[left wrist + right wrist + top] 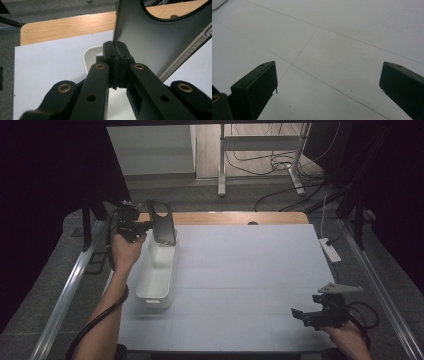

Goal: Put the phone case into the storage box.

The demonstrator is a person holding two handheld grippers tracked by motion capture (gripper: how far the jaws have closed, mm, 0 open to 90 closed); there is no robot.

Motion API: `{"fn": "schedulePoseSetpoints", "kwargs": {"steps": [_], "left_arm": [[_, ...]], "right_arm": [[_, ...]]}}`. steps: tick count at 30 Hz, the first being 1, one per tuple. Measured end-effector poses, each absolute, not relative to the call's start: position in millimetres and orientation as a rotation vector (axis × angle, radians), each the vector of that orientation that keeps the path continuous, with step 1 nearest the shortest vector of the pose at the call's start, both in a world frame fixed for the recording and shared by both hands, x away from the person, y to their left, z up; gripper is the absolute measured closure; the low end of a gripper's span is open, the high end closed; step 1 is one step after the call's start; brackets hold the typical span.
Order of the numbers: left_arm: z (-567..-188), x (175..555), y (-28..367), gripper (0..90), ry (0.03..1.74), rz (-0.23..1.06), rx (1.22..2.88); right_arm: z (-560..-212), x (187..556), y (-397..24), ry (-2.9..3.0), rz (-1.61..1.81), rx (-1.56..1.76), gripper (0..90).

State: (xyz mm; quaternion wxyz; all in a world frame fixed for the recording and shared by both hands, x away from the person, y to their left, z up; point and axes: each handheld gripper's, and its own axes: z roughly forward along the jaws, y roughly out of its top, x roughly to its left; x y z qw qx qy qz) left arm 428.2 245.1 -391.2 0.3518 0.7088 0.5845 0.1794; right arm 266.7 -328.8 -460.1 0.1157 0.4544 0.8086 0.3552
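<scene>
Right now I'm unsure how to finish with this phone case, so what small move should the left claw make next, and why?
Probably lower it a little. The left claw is shut on the edge of the dark phone case, held upright above the far end of the white bin, so easing down should set it inside.

Open mat [250,280] right of bin [156,285]

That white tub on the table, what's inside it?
The white tub looks bare along its near part. At its far end, the left claw holds a dark phone case upright, hiding the bottom there.
</scene>
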Motion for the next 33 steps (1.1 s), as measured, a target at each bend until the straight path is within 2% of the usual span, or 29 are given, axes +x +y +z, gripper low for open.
{"fn": "schedulePoseSetpoints", "kwargs": {"steps": [33], "left_arm": [[-415.3, 443.6, 250.8, 89.0, 1.579, 0.494, 1.815]], "right_arm": [[-460.7, 266.7, -326.7, 2.389, 1.03, 1.314, 2.2]]}}
